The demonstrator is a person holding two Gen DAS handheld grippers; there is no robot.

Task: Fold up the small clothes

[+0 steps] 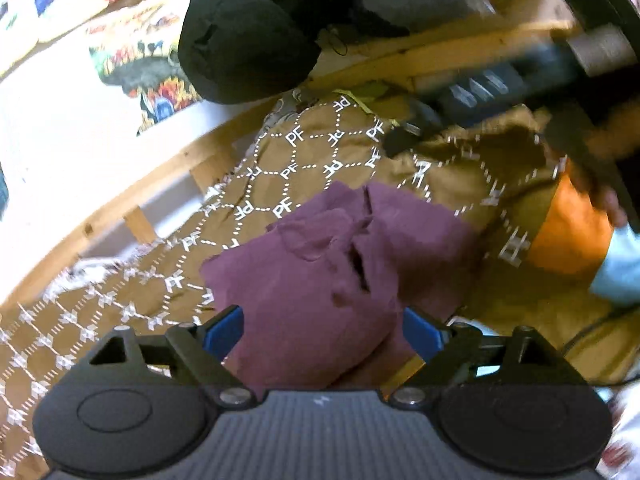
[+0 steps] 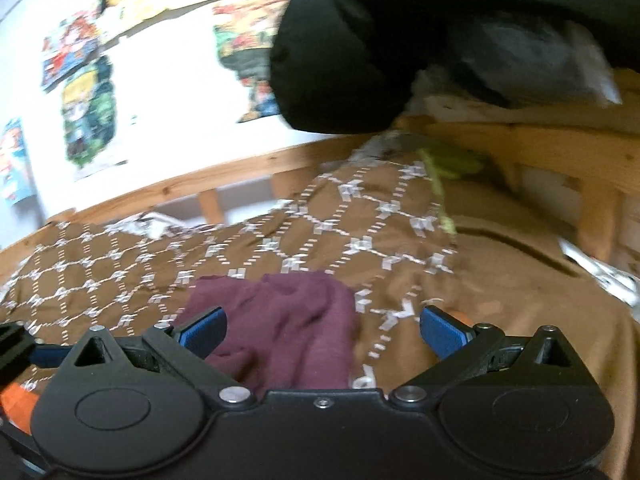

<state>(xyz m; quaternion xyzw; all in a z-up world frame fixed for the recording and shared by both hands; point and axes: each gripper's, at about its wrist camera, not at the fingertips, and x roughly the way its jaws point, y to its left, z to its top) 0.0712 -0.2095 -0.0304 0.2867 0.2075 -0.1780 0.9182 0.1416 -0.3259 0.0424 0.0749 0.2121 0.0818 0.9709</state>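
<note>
A maroon garment (image 1: 320, 264) lies crumpled on the brown patterned bedspread (image 1: 280, 160). My left gripper (image 1: 322, 332) is open wide just over its near edge, and the cloth lies loose between the blue pads. In the right wrist view the same maroon garment (image 2: 280, 328) sits low and left of centre. My right gripper (image 2: 324, 332) is open too, its left pad by the cloth and its right pad over bare bedspread (image 2: 500, 280). One blurred finger (image 1: 400, 140) of the right gripper shows at the upper right of the left wrist view.
An orange cloth (image 1: 568, 232) lies at the right, beside a hand in a light blue sleeve (image 1: 620, 268). A black padded bundle (image 1: 248, 36) rests on the wooden bed frame (image 1: 440, 60) behind. Posters (image 2: 88, 120) cover the white wall.
</note>
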